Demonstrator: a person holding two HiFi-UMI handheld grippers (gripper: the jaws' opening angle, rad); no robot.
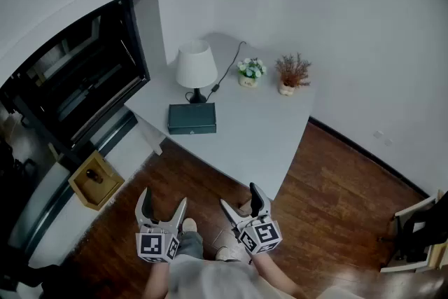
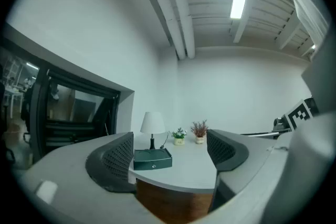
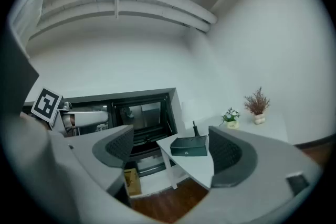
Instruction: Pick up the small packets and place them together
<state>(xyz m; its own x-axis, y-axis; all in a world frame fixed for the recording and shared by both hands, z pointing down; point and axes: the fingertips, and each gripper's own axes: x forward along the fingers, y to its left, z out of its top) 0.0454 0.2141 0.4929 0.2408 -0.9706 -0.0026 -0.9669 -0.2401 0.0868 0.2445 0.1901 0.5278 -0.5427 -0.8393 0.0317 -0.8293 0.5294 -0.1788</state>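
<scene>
Left grey gripper [image 1: 163, 198], right grey gripper [image 1: 240, 197]: jaws wide, empty, level, short of white table [image 1: 259, 136], likely poised to approach; dark green flat box [image 1: 191, 118] on it; no packets visible.

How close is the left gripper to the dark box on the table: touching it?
Apart. The head view shows the left gripper over the wooden floor, short of the table, while the dark box lies farther up the table by the lamp.

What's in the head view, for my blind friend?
A person holds an open, empty left tool and right tool before a white table. On it sit a dark green flat box, a white-shaded lamp and two small potted plants.
</scene>
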